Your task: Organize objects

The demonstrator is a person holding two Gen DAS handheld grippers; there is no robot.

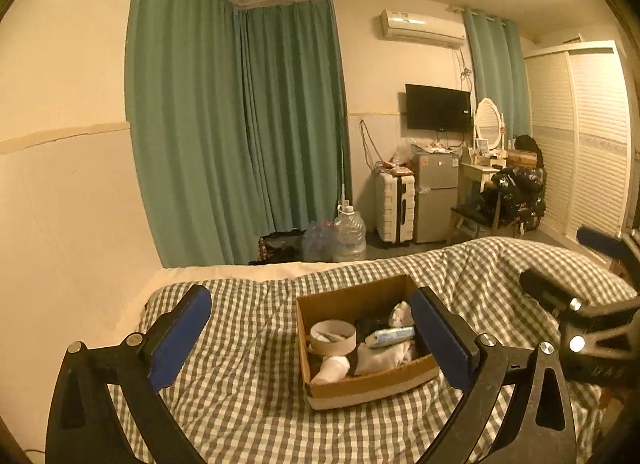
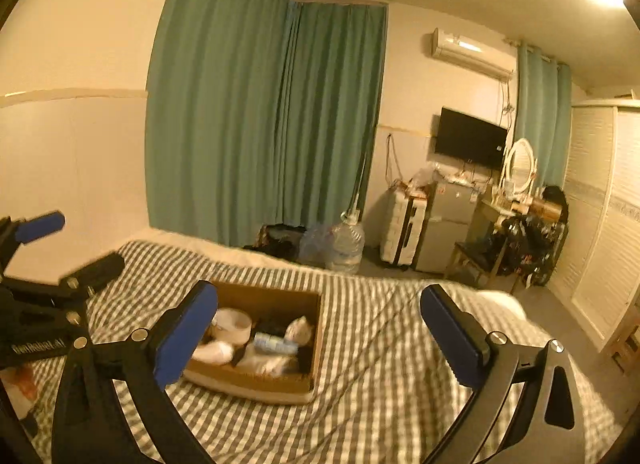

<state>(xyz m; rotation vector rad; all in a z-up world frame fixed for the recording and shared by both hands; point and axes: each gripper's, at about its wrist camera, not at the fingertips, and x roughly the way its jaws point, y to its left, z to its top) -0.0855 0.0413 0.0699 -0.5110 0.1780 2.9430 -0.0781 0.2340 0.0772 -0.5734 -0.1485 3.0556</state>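
Blue pads line both claws, and both stand wide apart with nothing between them: the left gripper [image 1: 310, 338] and the right gripper [image 2: 320, 328] each hover above the checked quilt [image 1: 248, 384], holding no object. Just beyond them a shallow cardboard box [image 1: 360, 390] sits on the quilt, between the two grippers and touched by neither. Inside it lie a roll of tape [image 1: 333, 338], a small tube [image 1: 390, 337], a white cup [image 1: 332, 369] tipped on its side, and pale folded cloth [image 1: 382, 360]; a dark item at the back is too dim to name. Nothing loose shows on the quilt around the box, so the gathering looks finished or nearly so, with at most some tidying left. The tube lies flat, its long axis across the box, cap end toward the tape. Farther off stand green curtains [image 1: 240, 136], a water jug [image 1: 349, 233], a white suitcase [image 1: 395, 206] and a wall television [image 1: 438, 107].
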